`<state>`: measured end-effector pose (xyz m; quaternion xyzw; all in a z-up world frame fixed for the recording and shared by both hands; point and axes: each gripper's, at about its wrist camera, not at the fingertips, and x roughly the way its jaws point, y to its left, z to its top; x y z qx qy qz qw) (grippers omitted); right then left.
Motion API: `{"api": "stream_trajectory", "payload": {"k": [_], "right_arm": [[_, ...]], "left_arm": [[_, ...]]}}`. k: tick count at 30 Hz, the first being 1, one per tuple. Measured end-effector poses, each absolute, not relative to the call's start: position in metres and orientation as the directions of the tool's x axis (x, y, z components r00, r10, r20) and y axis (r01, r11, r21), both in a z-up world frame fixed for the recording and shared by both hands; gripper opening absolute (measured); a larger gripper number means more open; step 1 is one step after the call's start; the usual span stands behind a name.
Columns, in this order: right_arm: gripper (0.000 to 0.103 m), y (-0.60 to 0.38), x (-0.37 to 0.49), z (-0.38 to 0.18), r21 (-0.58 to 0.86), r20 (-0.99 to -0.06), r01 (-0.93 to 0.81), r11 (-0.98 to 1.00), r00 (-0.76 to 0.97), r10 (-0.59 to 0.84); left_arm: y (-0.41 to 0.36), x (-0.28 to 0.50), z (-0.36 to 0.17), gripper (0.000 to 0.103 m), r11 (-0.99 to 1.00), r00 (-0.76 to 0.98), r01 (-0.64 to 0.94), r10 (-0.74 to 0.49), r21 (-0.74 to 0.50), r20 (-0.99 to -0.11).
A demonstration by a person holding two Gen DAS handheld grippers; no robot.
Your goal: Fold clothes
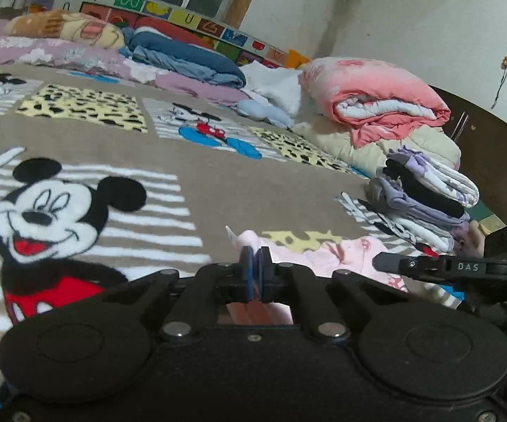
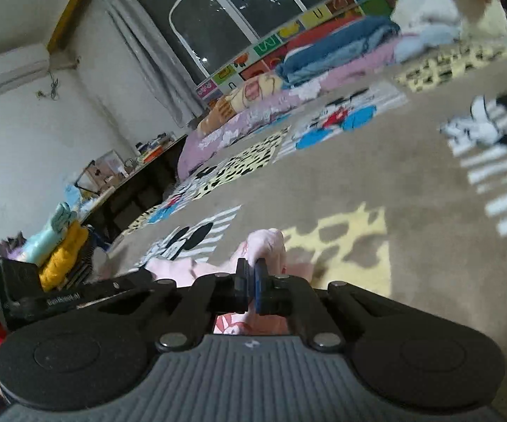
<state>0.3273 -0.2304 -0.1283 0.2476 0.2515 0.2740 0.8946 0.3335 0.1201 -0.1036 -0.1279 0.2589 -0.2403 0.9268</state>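
A pale pink garment (image 1: 352,253) lies low on the Mickey Mouse blanket (image 1: 218,176) in front of both grippers. My left gripper (image 1: 255,256) is shut on one edge of it; a pink fold pokes up between the blue pads. The right gripper shows at the right of this view (image 1: 440,267). In the right wrist view my right gripper (image 2: 251,274) is shut on another bunched part of the pink garment (image 2: 267,246), which trails left over the blanket (image 2: 359,161). The part of the garment below the grippers is hidden.
A stack of folded clothes (image 1: 425,193) sits at the bed's right side, with rolled pink and cream quilts (image 1: 373,98) behind. Pillows and a blue quilt (image 1: 183,56) lie along the far edge. A pile of clothes (image 2: 56,246) and a desk (image 2: 141,172) stand left of the bed.
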Motion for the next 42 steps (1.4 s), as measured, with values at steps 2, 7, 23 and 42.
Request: {"api": "stream_trajectory", "payload": {"k": [2, 7, 23, 42], "right_arm": [[0.006, -0.230, 0.331, -0.133, 0.575, -0.343, -0.347, 0.741, 0.720, 0.603], [0.016, -0.225, 0.338, -0.139, 0.556, -0.420, -0.290, 0.779, 0.711, 0.564], [0.017, -0.198, 0.359, -0.132, 0.397, -0.487, -0.386, 0.833, 0.680, 0.548], [0.033, -0.160, 0.233, -0.103, 0.047, -0.487, -0.561, 0.826, 0.709, 0.510]], "left_arm": [[0.117, 0.337, -0.108, 0.000, 0.864, 0.746, 0.363, -0.494, -0.350, -0.447], [0.113, 0.337, -0.108, 0.003, 0.888, 0.752, 0.340, -0.454, -0.308, -0.479], [0.080, 0.335, -0.111, 0.043, 0.896, 0.716, 0.411, -0.430, -0.166, -0.550], [0.024, 0.245, -0.111, 0.046, 0.852, 0.735, 0.514, -0.379, 0.097, -0.563]]}}
